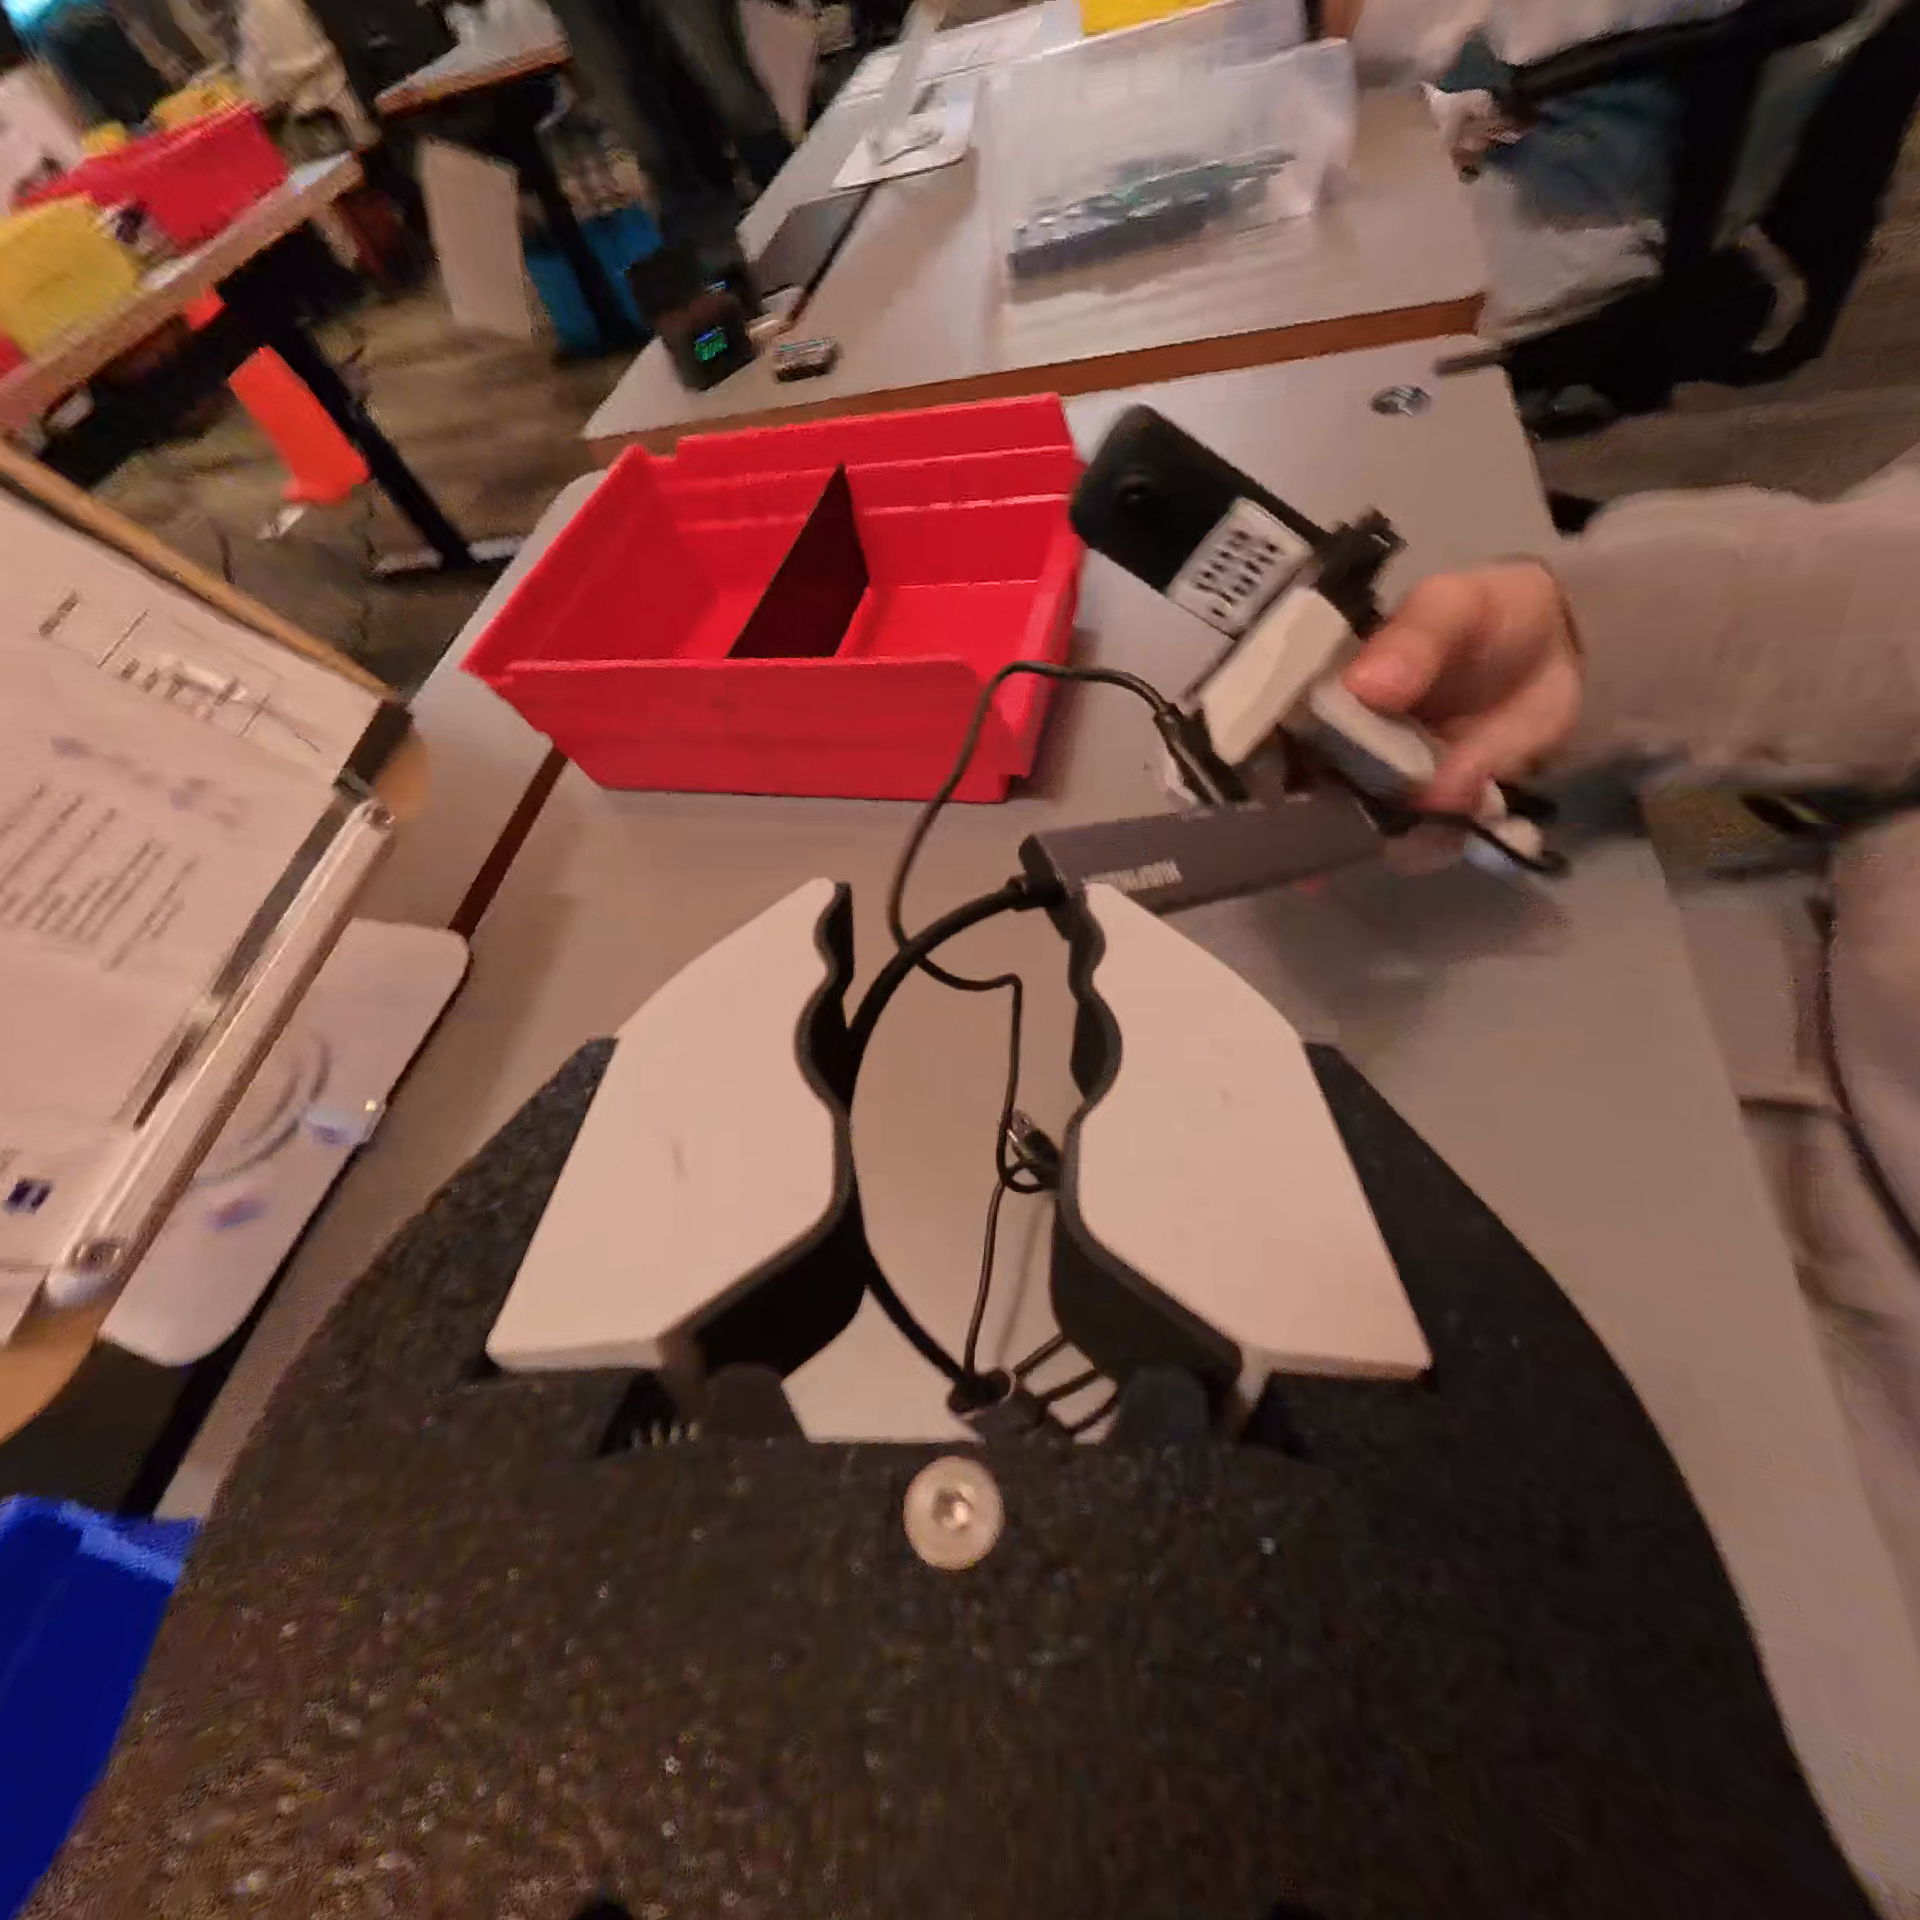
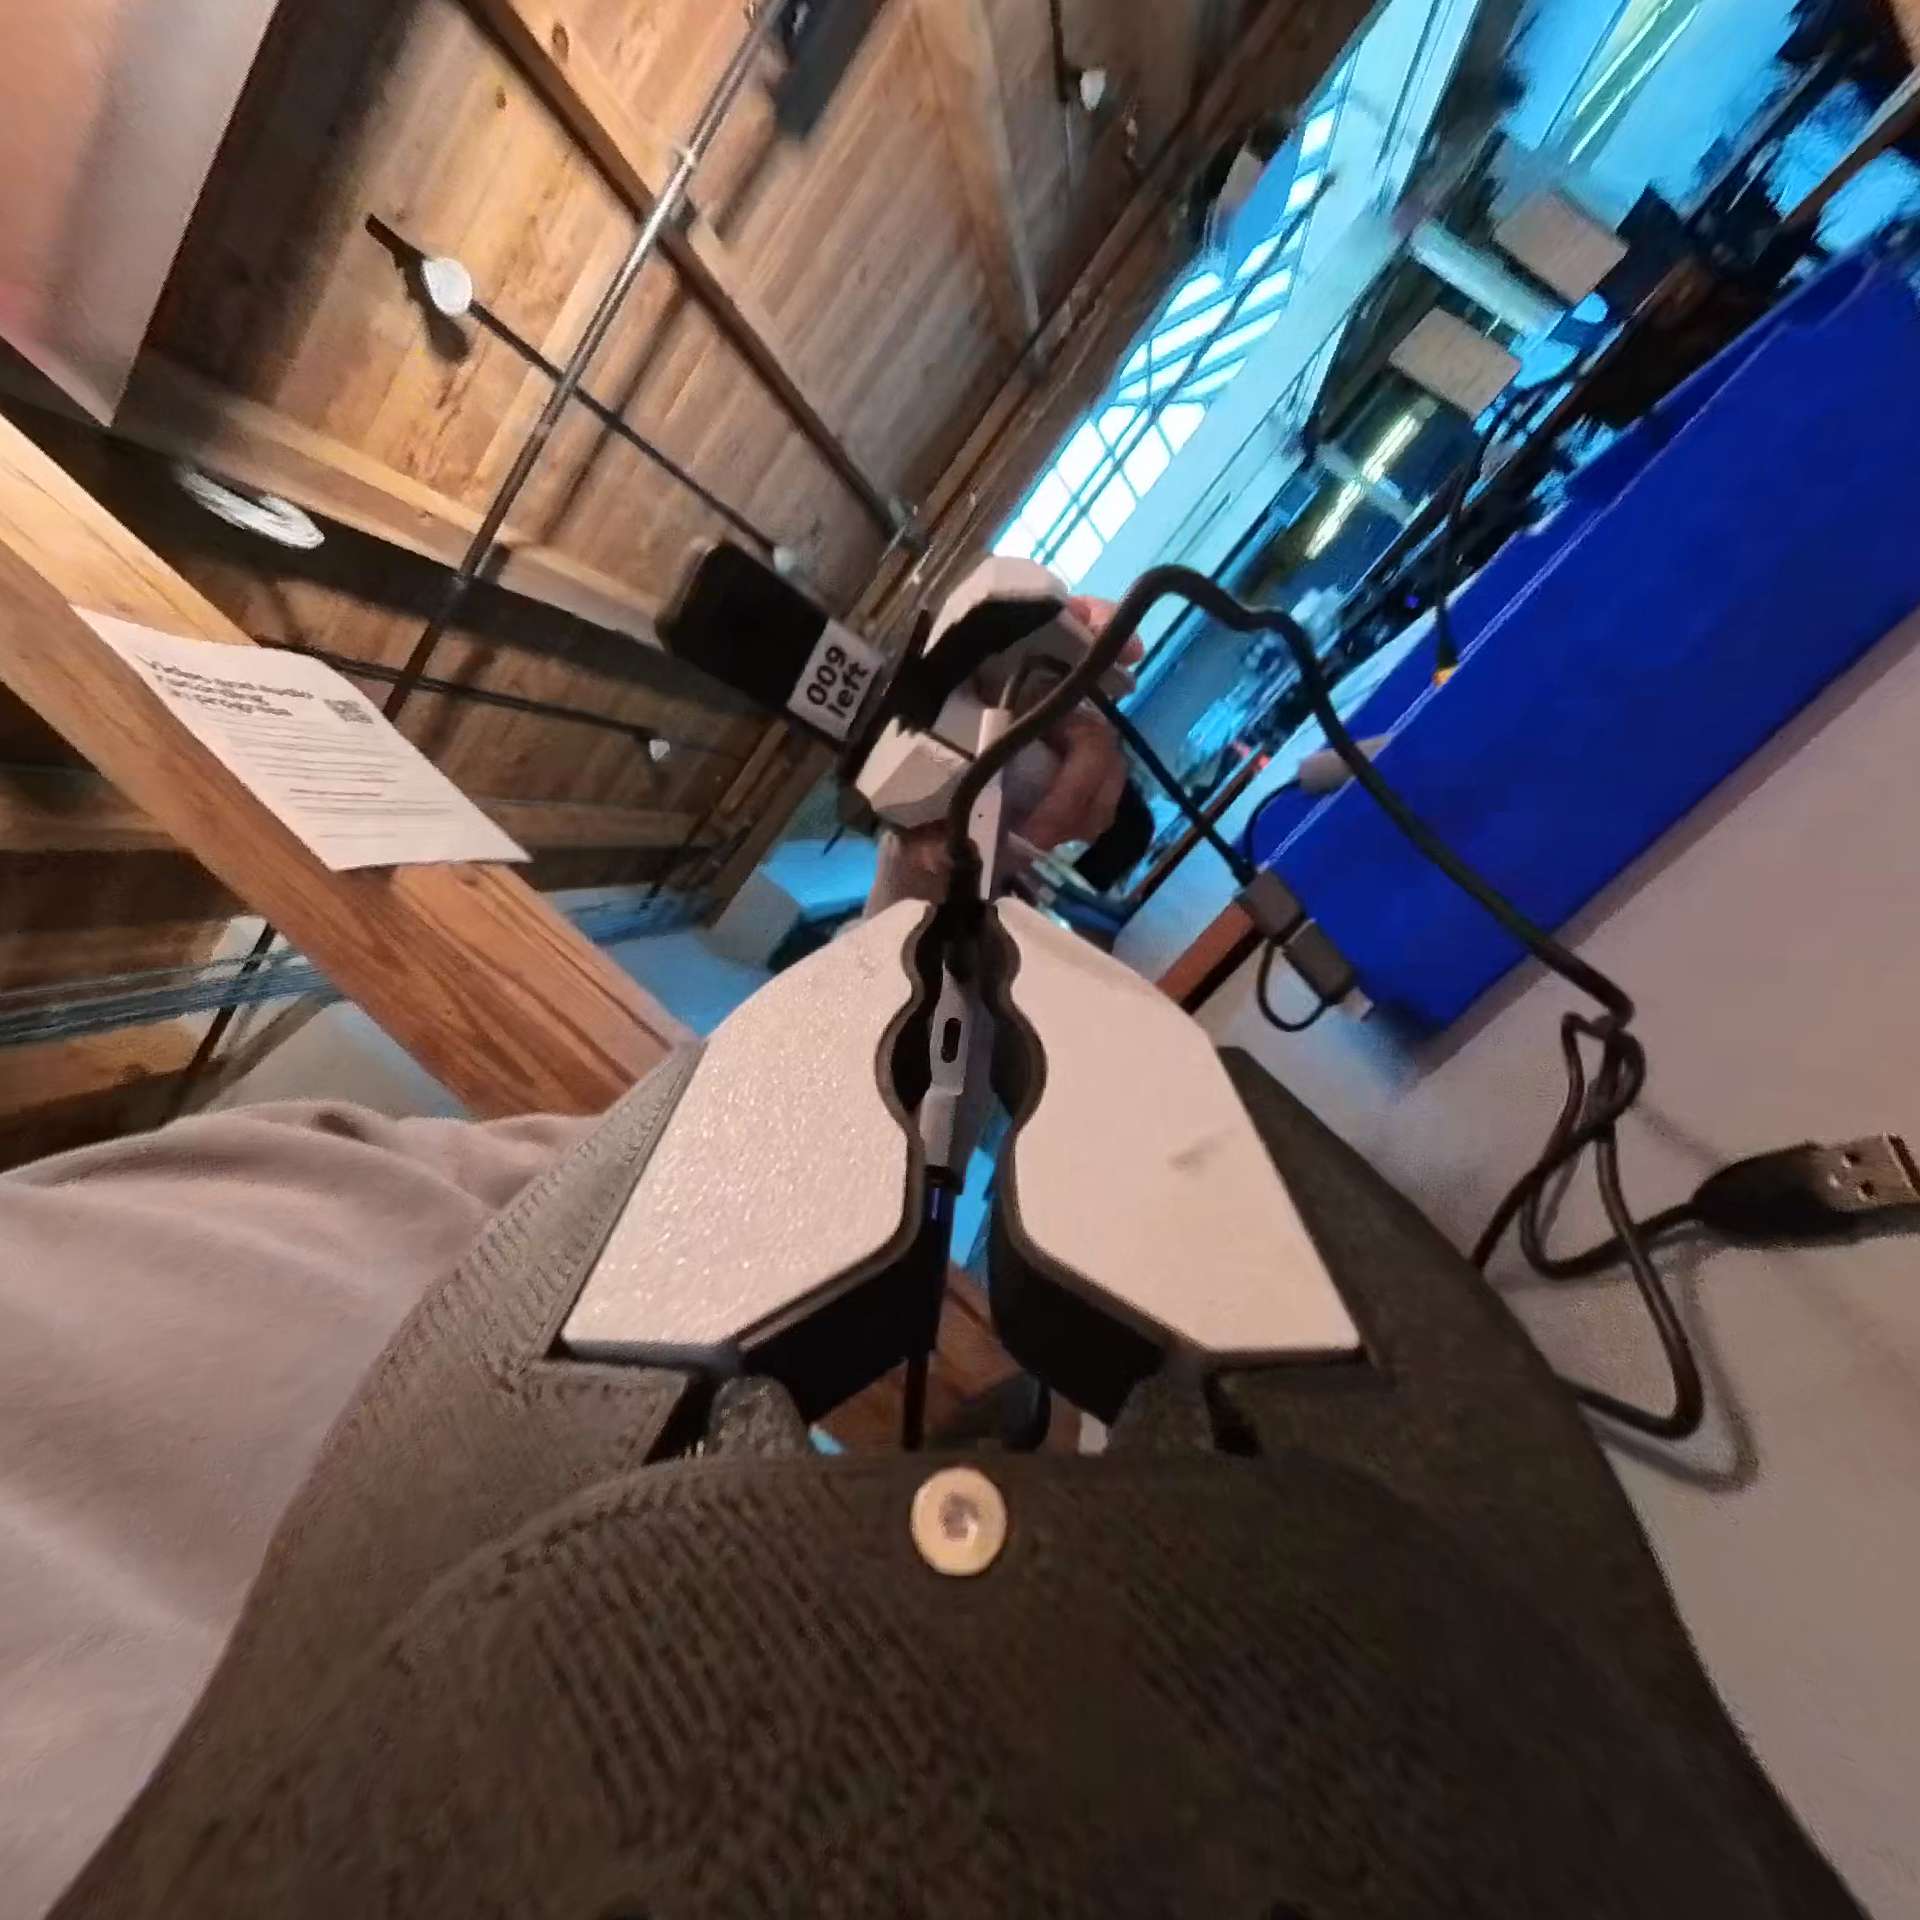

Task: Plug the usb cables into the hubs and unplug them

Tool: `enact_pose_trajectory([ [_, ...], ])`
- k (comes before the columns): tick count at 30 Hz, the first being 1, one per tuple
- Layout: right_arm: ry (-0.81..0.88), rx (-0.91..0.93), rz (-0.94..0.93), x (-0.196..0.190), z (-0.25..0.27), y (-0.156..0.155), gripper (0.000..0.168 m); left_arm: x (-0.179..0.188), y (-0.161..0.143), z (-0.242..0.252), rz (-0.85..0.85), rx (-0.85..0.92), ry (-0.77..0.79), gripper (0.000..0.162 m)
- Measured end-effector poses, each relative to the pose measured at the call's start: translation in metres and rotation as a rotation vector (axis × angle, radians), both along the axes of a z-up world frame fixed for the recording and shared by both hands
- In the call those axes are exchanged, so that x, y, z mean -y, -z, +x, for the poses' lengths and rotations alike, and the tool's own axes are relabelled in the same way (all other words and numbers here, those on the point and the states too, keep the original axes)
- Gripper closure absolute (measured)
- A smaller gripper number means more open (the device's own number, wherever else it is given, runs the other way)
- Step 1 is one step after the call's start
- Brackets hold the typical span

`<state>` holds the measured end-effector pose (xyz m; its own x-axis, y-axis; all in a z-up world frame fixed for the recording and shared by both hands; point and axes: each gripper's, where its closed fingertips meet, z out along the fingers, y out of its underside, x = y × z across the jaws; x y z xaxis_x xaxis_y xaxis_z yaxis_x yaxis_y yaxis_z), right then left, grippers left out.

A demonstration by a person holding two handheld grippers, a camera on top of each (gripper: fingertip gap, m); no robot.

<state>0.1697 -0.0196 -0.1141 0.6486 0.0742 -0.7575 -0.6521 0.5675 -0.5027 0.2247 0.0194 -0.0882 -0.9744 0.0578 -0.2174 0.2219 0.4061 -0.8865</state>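
Jaws on left gripper [image 1: 956, 935] stand wide apart, nothing between the pads; grey table [image 1: 1455, 1039] surface and loose black cabling visible through the gap. Right gripper [image 2: 961, 920] jaws nearly closed, clamped on the hub [image 2: 951, 1049], which shows edge-on in the narrow slot between the fingers.

Left wrist view:
- dark grey hub [image 1: 1205, 847] held just above the table at its right end by the right gripper [image 1: 1340, 800]; person's hand [image 1: 1475, 686] on that gripper's handle, grey sleeve behind
- hub's thick black lead leaves its left end and curves down through the gap between the left fingers
- thin black USB cable [image 1: 935, 821] runs from near the right gripper, loops across the table, its small plug lying by the inner edge of the left gripper's right-hand finger
- red bin [image 1: 790, 717] with dark divider sits beyond on the table, apart from the hub
- blue bin corner [image 1: 73, 1662] at lower left; clipboard with papers [image 1: 156, 883] at left

Right wrist view (strongly tilted):
- hub's black lead [image 2: 1351, 727] arcs up from the fingertips and drops to the table at right
- USB-A plug [image 2: 1860, 1169] lies loose on the table, unplugged
- second small hub [image 2: 1299, 935] rests beside the blue bin [image 2: 1662, 623]
- left gripper [image 2: 935, 748] in the distance, hand around it
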Motion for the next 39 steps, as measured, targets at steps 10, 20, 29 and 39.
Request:
enact_pose_trajectory([
  [10, -0.219, -0.067, -0.079, -0.001, -0.019, 0.02, 0.162, -0.011, 0.041, -0.049, 0.363, 0.115, 0.322, 0.125],
  [20, -0.291, -0.064, -0.022, 0.002, -0.027, 0.016, 0.162, 0.013, 0.051, -0.07, 0.261, 0.159, 0.472, 0.137],
  [29, -0.122, 0.195, -0.38, 0.028, -0.027, 0.025, 0.117, 0.014, 0.054, -0.083, 0.035, -0.247, 0.387, 0.138],
  [39, 0.079, 0.492, -0.906, 0.048, -0.043, 0.035, 0.139, 0.018, 0.07, -0.073, -0.291, -0.32, 0.261, 0.138],
])
